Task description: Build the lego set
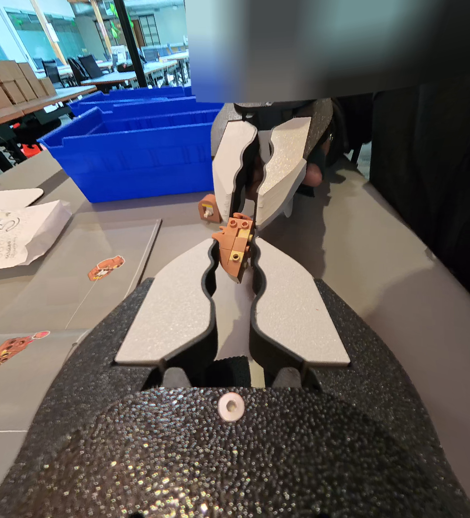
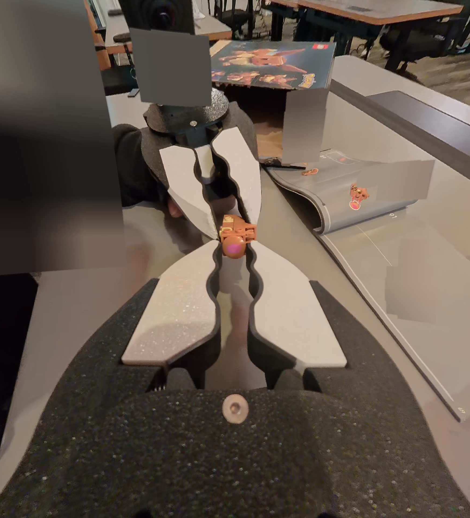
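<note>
Between my two claws, tip to tip, sits the brown brick assembly (image 1: 235, 246): my left gripper (image 1: 232, 252) and right gripper (image 2: 233, 249) each stand narrowly parted, both clamped on it.

The left gripper (image 1: 232, 253) is squeezing a little brown brick toy (image 1: 235, 246) at its tips. The right gripper (image 1: 243, 215) is reaching in from the far side and pinching the toy's top. Blue bins (image 1: 133, 157) are sitting behind on the grey table (image 1: 368, 266)
</note>
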### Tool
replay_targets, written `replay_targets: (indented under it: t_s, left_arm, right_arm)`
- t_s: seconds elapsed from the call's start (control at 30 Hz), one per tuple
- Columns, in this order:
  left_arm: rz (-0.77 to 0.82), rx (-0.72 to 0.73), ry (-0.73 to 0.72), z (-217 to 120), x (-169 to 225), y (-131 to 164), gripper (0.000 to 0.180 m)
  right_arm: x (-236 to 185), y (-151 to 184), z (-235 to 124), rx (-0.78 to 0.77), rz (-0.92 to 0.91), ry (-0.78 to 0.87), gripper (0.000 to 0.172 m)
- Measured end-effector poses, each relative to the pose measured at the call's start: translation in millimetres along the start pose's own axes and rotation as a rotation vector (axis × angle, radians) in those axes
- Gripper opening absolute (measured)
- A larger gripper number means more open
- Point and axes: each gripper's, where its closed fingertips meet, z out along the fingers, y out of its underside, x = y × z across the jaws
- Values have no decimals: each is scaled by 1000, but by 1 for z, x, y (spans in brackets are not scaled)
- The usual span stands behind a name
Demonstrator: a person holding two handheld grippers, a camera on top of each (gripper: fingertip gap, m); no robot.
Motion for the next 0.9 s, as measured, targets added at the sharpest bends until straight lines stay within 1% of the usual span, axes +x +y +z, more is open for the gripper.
replay_targets:
  t_s: [0.3,0.43,0.57,0.63,0.73,0.9]
  left_arm:
    - [-39,90,-19,5,6,-14,21]
    - [-127,218,-39,8,14,-32,21]
    - [-201,371,-104,7,27,-58,21]
    - [-184,421,-162,5,35,-72,21]
    - [-116,480,-245,1,49,-90,20]
    - [-70,608,-340,-5,72,-109,21]
  right_arm:
    - [-4,-8,-14,-178,3,-23,15]
    - [-13,-23,-29,-232,5,-48,15]
    - [-28,-43,-46,-307,-27,-88,15]
    - [-37,-53,-54,-356,-69,-104,15]
    - [-54,-67,-64,-431,-136,-147,15]
    - [-77,-77,-75,-570,-259,-171,16]
